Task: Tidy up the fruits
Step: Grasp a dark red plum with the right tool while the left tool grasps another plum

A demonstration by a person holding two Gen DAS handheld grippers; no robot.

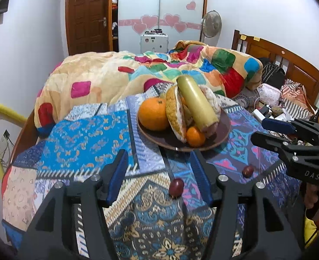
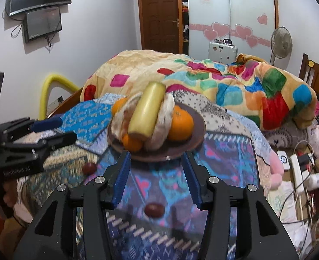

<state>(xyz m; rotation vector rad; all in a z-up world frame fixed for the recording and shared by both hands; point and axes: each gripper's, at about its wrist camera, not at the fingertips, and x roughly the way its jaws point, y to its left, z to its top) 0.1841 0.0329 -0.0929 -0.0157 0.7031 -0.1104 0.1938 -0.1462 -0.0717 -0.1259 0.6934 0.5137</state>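
Note:
A brown plate [image 1: 222, 130] on the patterned bedspread holds a large orange [image 1: 153, 114], a small orange [image 1: 195, 136], peeled pomelo pieces [image 1: 175, 114] and a yellow-green banana piece [image 1: 195, 101]. Two dark red jujubes lie on the cloth: one [image 1: 176, 187] between my left gripper's fingers, one [image 1: 248, 170] farther right. My left gripper [image 1: 159, 173] is open and empty. In the right wrist view the plate [image 2: 194, 136] is ahead, one jujube [image 2: 154, 210] lies between my open right gripper's [image 2: 157, 177] fingers, the other [image 2: 89, 168] lies to the left.
A colourful quilt [image 1: 116, 73] is heaped behind the plate. Cables, a power strip [image 2: 298, 173] and clutter lie at the right of the bed. The wooden headboard [image 1: 289, 65] stands at the far right. A fan [image 1: 211, 23] and a suitcase [image 1: 154, 42] stand by the wardrobe.

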